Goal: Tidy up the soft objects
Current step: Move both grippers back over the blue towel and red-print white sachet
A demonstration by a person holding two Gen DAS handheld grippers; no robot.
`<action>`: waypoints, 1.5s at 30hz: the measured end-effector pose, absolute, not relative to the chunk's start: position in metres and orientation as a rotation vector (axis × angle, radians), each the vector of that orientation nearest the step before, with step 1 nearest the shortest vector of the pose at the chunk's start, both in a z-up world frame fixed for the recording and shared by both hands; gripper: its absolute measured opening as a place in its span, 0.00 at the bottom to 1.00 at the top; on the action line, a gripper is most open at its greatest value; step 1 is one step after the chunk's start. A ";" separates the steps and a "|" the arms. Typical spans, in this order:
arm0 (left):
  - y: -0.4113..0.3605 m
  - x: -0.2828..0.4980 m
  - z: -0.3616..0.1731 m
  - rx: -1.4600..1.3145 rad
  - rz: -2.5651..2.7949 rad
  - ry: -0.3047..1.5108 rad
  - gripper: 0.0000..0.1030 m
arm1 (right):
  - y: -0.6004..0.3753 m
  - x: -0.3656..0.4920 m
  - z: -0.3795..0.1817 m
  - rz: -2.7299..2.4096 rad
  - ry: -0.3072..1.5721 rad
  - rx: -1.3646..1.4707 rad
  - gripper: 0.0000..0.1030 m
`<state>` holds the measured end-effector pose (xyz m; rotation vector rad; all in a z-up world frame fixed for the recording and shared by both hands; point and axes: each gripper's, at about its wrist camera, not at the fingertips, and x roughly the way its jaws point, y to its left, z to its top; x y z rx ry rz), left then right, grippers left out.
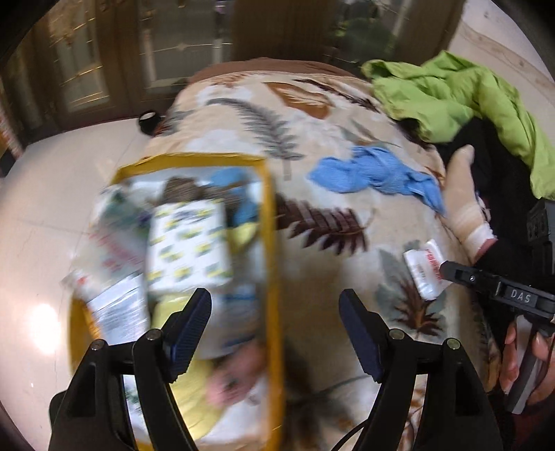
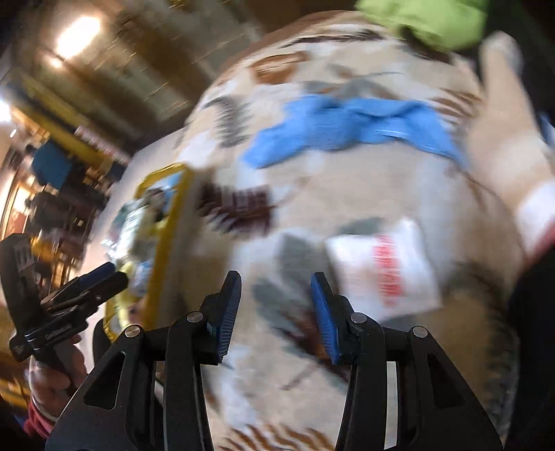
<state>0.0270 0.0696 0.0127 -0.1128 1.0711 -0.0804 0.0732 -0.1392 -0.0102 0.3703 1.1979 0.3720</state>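
A yellow-rimmed basket (image 1: 271, 243) sits at the left on a leaf-patterned blanket (image 1: 322, 118), filled with soft packets and cloths, among them a white pack with yellow-green print (image 1: 189, 243). My left gripper (image 1: 274, 298) hangs open over the basket's right rim, nothing between its fingers. On the blanket lie a crumpled blue cloth (image 1: 374, 170) (image 2: 347, 125), a beige sock (image 1: 461, 194) (image 2: 503, 138) and a white tissue pack with red print (image 1: 425, 269) (image 2: 385, 267). My right gripper (image 2: 275, 279) is open and empty just left of that pack, its tip (image 1: 445, 269) beside it.
A lime-green jacket (image 1: 461, 93) (image 2: 426, 20) is heaped at the blanket's far right over dark fabric. Pale glossy floor (image 1: 69, 194) lies left of the basket, with wooden doors behind. The left gripper (image 2: 111, 274) shows at the basket (image 2: 156, 249) in the blurred right wrist view.
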 end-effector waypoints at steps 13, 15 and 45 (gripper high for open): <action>0.007 0.062 0.008 -0.027 -0.102 1.026 0.74 | -0.189 0.069 -0.017 0.294 1.183 0.452 0.40; 0.003 0.065 0.008 -0.007 -0.087 1.007 0.74 | -0.190 0.069 -0.018 0.291 1.184 0.452 0.40; -0.007 0.101 -0.007 0.022 -0.061 1.010 0.74 | -0.191 0.071 -0.037 0.259 1.228 0.409 0.50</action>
